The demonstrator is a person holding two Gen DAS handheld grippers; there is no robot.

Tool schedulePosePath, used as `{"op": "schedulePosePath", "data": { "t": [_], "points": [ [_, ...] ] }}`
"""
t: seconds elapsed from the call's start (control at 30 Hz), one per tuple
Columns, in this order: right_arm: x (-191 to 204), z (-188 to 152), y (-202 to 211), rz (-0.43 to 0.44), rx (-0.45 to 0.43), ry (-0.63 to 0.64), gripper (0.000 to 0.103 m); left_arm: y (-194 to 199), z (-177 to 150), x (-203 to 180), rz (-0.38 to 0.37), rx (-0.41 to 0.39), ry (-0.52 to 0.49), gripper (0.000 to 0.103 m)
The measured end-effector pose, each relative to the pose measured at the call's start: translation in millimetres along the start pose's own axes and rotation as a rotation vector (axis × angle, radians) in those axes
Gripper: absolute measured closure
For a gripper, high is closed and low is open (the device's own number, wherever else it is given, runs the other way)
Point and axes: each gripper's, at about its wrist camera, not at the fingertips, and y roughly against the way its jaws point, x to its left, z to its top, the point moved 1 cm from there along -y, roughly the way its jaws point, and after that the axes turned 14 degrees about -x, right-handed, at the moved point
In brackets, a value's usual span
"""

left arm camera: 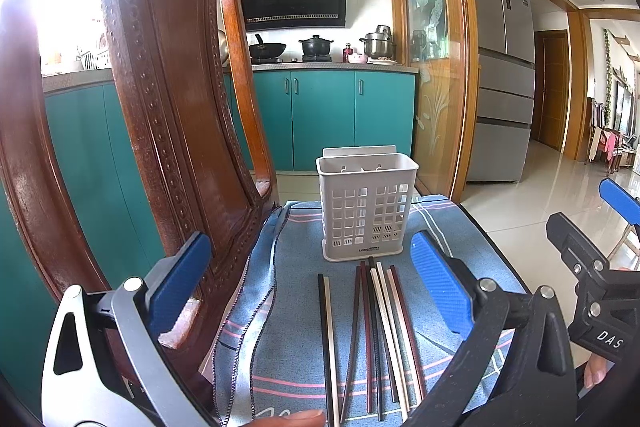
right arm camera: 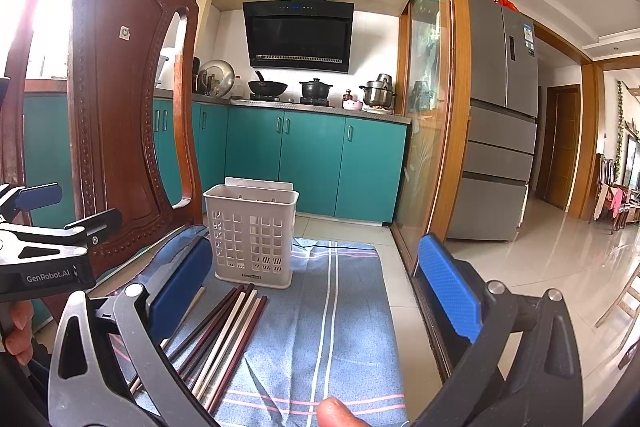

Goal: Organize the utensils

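Note:
Several chopsticks [left arm camera: 376, 331] in black, dark red and white lie side by side on a blue striped cloth [left arm camera: 288, 339], pointing toward a white perforated utensil holder [left arm camera: 366, 205] that stands upright and looks empty. My left gripper [left arm camera: 312, 287] hangs open above the chopsticks, nothing between its blue pads. In the right wrist view the same chopsticks [right arm camera: 224, 339] lie low on the left, in front of the holder [right arm camera: 252, 233]. My right gripper [right arm camera: 324, 291] is open over the bare cloth [right arm camera: 340, 327], to the right of the chopsticks.
A carved wooden chair back [left arm camera: 172, 131] rises close on the left, against the cloth's edge. Beyond are teal kitchen cabinets [left arm camera: 332, 115], a glass sliding door [right arm camera: 428, 131] and a tiled floor [right arm camera: 560, 259] on the right. A fingertip [right arm camera: 336, 413] shows at the bottom edge.

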Motion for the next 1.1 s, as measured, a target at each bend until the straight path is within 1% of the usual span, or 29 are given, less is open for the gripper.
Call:
{"op": "schedulePosePath", "data": {
  "t": [1.1],
  "points": [
    [-1.2, -0.2, 0.0, -0.006, -0.005, 0.000, 0.002, -1.9, -1.0, 1.3, 0.004, 0.001, -0.006, 0.003]
  ]
}}
